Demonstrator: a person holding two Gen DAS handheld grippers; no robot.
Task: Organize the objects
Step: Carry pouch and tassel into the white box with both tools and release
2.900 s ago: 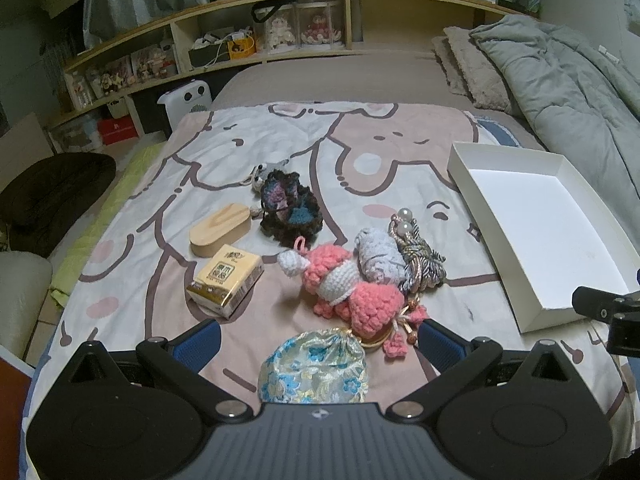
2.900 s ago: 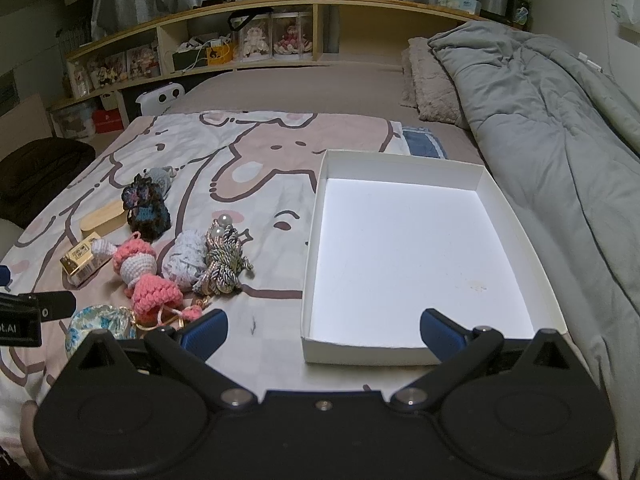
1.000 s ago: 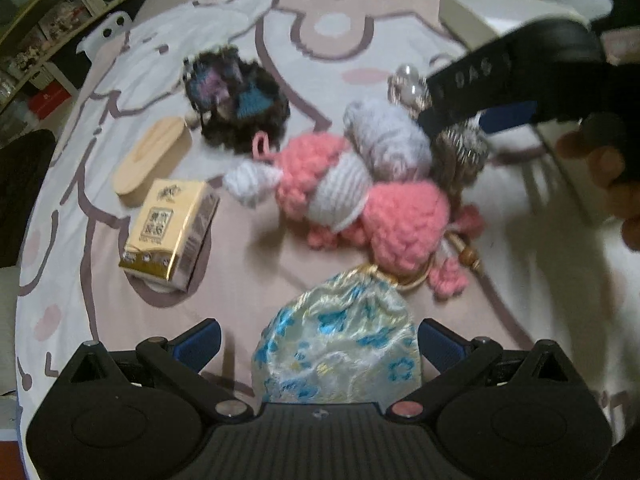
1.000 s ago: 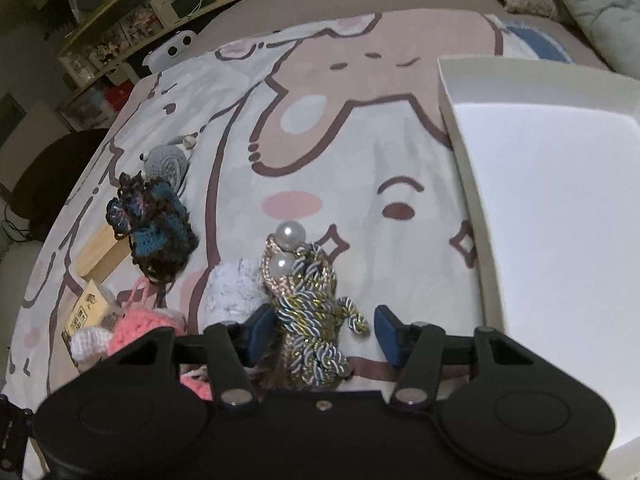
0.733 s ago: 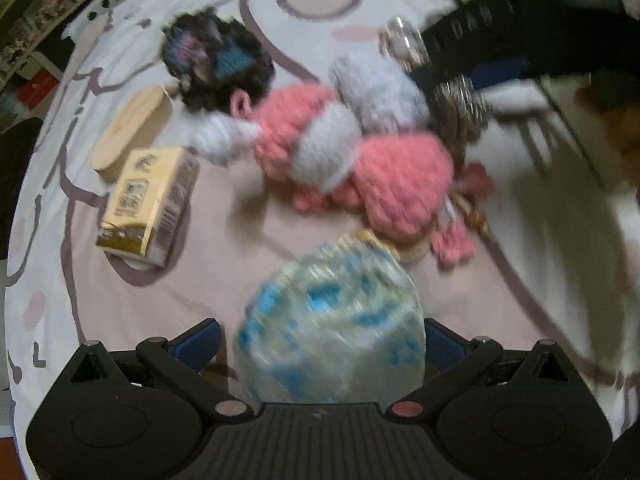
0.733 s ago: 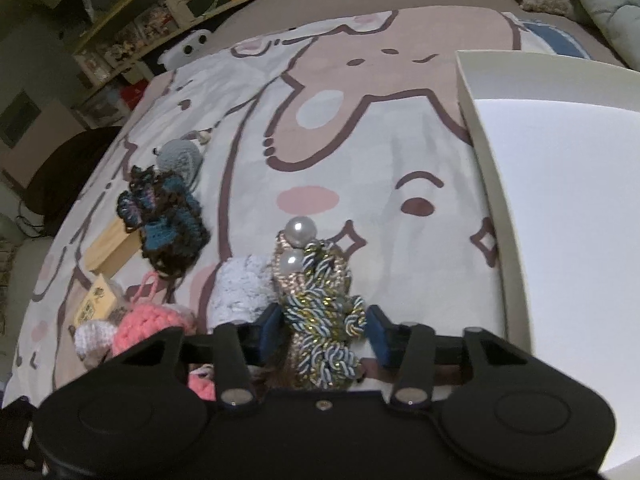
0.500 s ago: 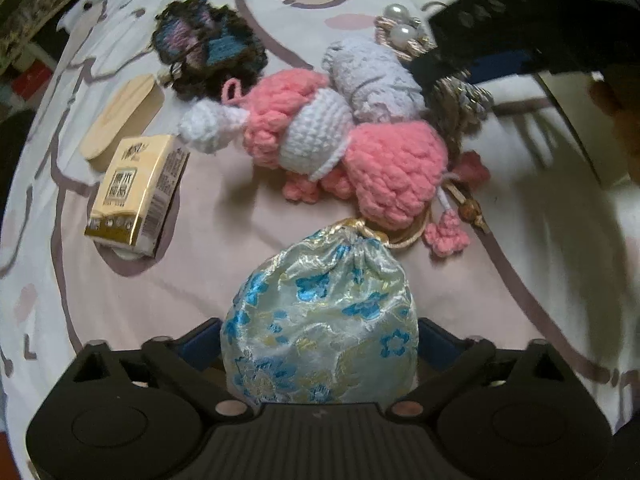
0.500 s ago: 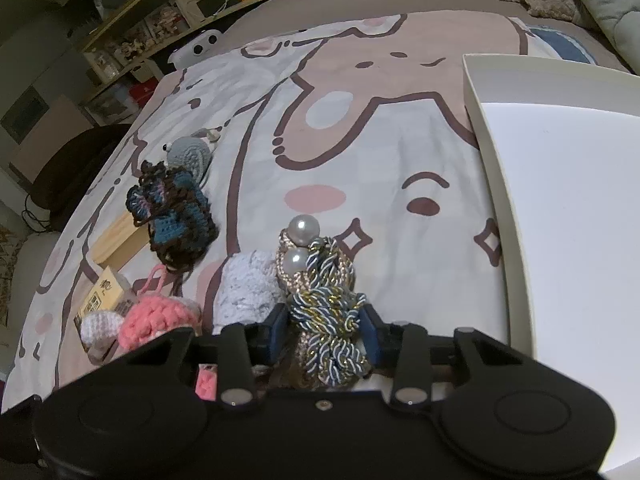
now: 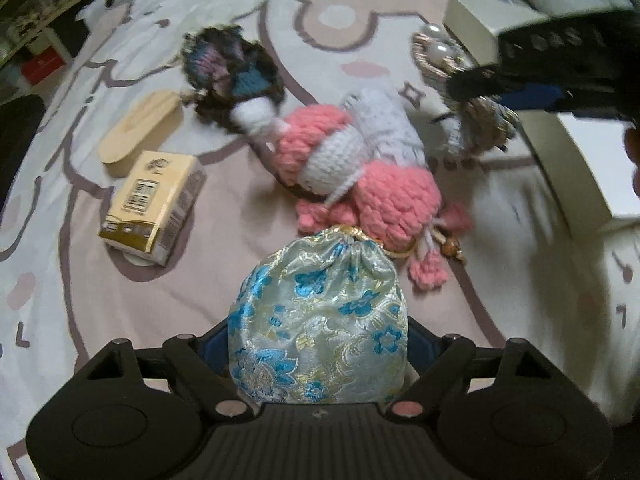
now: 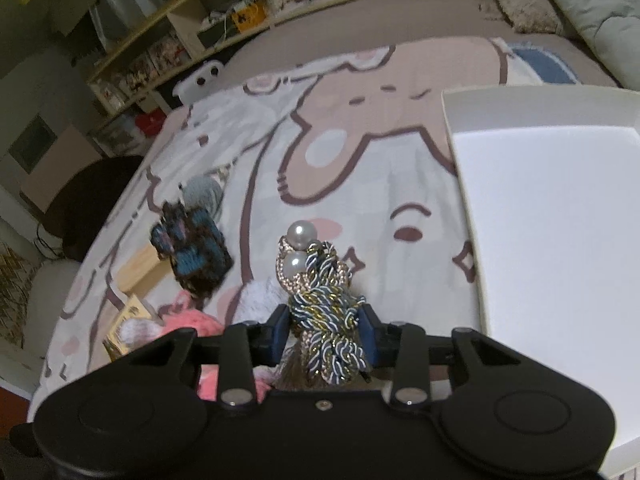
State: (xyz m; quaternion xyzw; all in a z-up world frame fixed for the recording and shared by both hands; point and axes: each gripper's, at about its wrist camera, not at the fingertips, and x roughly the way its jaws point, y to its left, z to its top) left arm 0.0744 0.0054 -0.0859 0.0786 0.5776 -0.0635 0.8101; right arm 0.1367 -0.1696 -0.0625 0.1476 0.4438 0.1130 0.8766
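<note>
My left gripper (image 9: 318, 340) is shut on a pale blue brocade drawstring pouch (image 9: 318, 320) and holds it over the bedspread. My right gripper (image 10: 324, 330) is shut on a braided cord ornament with two pearls (image 10: 320, 292), lifted off the bed; it also shows in the left wrist view (image 9: 460, 92) under the right gripper's body. A pink and white crochet doll (image 9: 352, 176), a lilac crochet piece (image 9: 392, 128), a dark crochet piece (image 9: 232, 72), a yellow box (image 9: 154, 204) and a wooden case (image 9: 138, 132) lie on the bedspread. The white tray (image 10: 560, 216) is on the right.
A grey crochet ball (image 10: 204, 194) lies beyond the dark crochet piece. A grey duvet (image 10: 592, 8) and pillow lie at the back right. Shelves (image 10: 240, 20) with boxes run along the far side of the bed. A dark cushion (image 10: 92, 196) sits off the bed's left side.
Both grippers came down to the pile and closed: the left on the brocade pouch, the right on the braided ornament. Both items are now raised slightly.
</note>
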